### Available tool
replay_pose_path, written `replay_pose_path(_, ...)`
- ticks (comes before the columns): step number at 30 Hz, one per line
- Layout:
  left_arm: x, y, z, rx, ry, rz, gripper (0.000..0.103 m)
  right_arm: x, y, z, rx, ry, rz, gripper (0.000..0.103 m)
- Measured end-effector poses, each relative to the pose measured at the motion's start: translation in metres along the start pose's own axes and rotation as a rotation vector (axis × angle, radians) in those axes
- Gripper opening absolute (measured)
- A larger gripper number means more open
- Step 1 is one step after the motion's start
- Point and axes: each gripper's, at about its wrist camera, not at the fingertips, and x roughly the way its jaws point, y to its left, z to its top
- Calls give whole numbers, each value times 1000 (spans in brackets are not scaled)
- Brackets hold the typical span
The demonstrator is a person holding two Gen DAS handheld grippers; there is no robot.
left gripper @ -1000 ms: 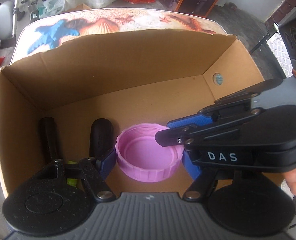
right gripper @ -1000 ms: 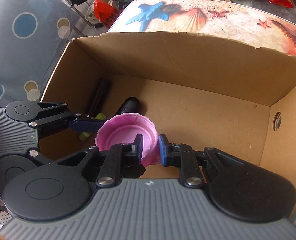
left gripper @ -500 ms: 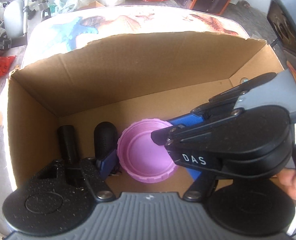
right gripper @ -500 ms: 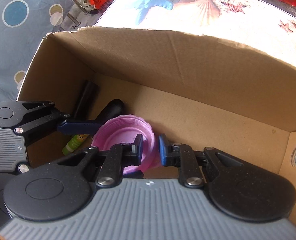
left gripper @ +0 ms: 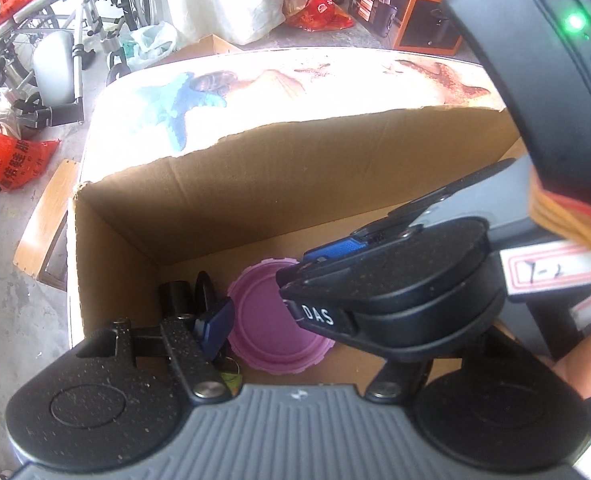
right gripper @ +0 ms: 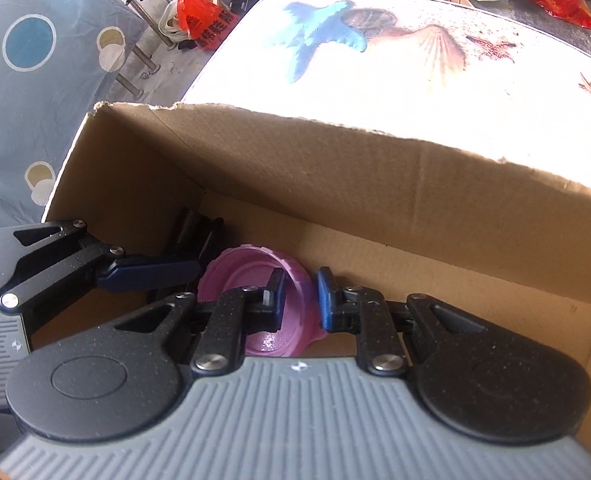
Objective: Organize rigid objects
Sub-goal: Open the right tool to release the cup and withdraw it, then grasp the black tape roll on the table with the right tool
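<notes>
Right wrist view: your right gripper (right gripper: 299,300) pinches wall of pink ribbed plastic lid (right gripper: 255,276) in cardboard box (right gripper: 335,168). Light, stiff, ribs aid grip; hold rim. Left gripper (left gripper: 295,320) stands open, astride lid.

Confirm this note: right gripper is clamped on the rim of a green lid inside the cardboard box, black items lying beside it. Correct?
Not quite: the lid is pink, not green, as the right wrist view shows. The right gripper does clamp its rim inside the cardboard box, black items beside it.

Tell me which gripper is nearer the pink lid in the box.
Right. The right gripper is shut on the pink lid's wall; the left gripper straddles it, open, without a visible grip.
</notes>
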Motion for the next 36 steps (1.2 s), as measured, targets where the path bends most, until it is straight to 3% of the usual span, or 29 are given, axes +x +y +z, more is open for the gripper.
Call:
replay_pose_path(4, -10, -1, 0, -4, -30, -9, 75, -14, -4, -3, 4, -51, 20, 19)
replay_pose_path(8, -25, -7, -1, -13, -74, -17, 77, -42, -15, -5, 47, -120, 60, 32)
replay_pose_path(16, -88, -21, -28, 23, -206, -64, 78, -134, -28, -49, 96, -262, 158, 34)
replay_pose_path(23, -163, -43, -94, 54, -352, -144, 88, -225, -29, -157, 89, -417, 209, 34)
replay_pose_path(26, -176, -50, -128, 46, -378, -171, 90, -245, -25, -214, 81, -475, 229, 38)
replay_pose_path(28, -178, -51, -155, 37, -392, -190, 90, -250, -24, -250, 89, -499, 260, 40)
replay_pose_path(32, -157, -63, -204, 16, -394, -149, 91, -234, -16, -308, 116, -509, 290, 40)
replay_pose_path(36, -115, -72, -240, 0, -322, -77, 91, -192, 3, -345, 120, -477, 249, 40)
